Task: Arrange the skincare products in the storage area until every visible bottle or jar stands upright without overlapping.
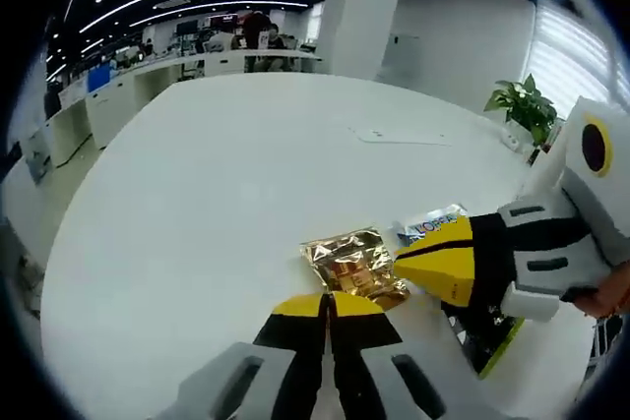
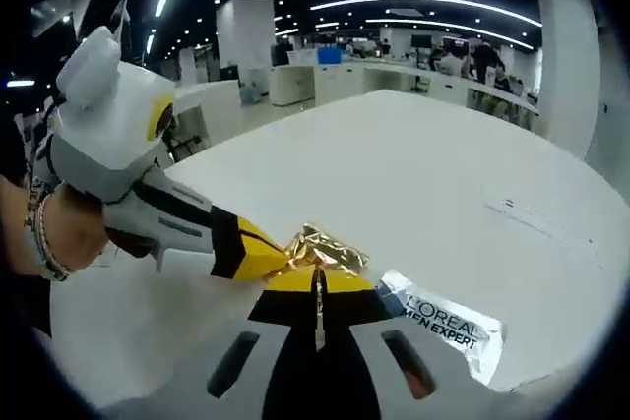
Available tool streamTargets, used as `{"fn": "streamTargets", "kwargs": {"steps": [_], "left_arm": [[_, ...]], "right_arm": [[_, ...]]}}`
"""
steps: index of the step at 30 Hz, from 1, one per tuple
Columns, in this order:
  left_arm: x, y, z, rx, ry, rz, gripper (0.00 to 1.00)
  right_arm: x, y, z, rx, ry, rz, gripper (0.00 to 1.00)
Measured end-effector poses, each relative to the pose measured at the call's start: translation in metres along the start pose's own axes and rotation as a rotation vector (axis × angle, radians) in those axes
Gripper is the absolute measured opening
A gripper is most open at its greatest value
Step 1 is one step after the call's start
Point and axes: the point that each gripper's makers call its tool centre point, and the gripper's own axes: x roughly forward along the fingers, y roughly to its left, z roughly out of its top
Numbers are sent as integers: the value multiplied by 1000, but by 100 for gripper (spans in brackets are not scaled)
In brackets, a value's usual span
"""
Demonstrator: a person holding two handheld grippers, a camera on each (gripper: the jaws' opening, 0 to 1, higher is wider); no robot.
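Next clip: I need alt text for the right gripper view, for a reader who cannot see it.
The right tool and the left tool, coming in from the left, both meet a crinkled gold foil packet on a white table. A silver L'Oreal Men Expert sachet lies flat just right of them, and a hand holds the left tool against an open office background.

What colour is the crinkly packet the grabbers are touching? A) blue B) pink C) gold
C, the crinkly packet lying on the white table is shiny gold, with the left gripper and the right gripper both meeting it at their tips.
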Motion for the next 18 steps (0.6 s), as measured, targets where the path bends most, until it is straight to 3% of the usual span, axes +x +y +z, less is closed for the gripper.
{"fn": "streamTargets", "kwargs": {"steps": [5,8,9,13,18], "left_arm": [[0,-1,1,27,-2,1,2],[0,0,0,53,-18,23,4],[0,4,1,94,-30,46,5],[-1,10,7,205,-92,104,23],[-18,18,16,145,-127,119,23]], "right_arm": [[5,-7,-17,3,73,-35,0],[4,-6,-17,17,60,-28,0],[4,-7,-17,37,61,-27,0],[5,-7,-17,28,61,-23,0],[2,-8,-15,26,63,-23,0]]}}
